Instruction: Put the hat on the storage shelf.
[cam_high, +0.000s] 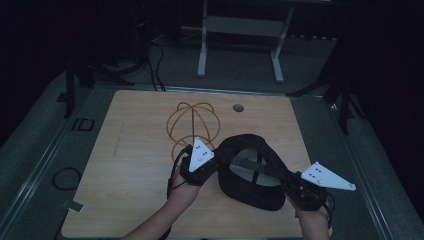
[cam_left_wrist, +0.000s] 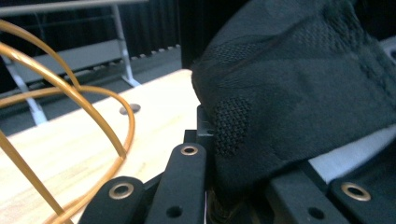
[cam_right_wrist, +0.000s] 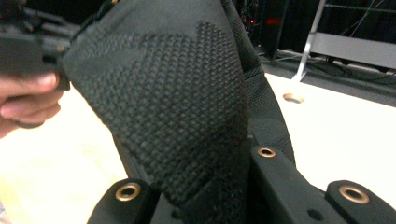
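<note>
Both tongs were clamped on a black knit cap (cam_high: 250, 172), one at each side of its rim — the left tongs (cam_high: 212, 167) on the side nearest the gold wire frame (cam_high: 192, 125), the right tongs (cam_high: 285, 180) on the side away from it. The cap hung stretched open between them, just in front of the frame and low over the bench (cam_high: 130, 150). The step in hand looked like spreading the cap. Next, it probably called for carrying it up and over the frame's dome — keeping the rim taut.
</note>
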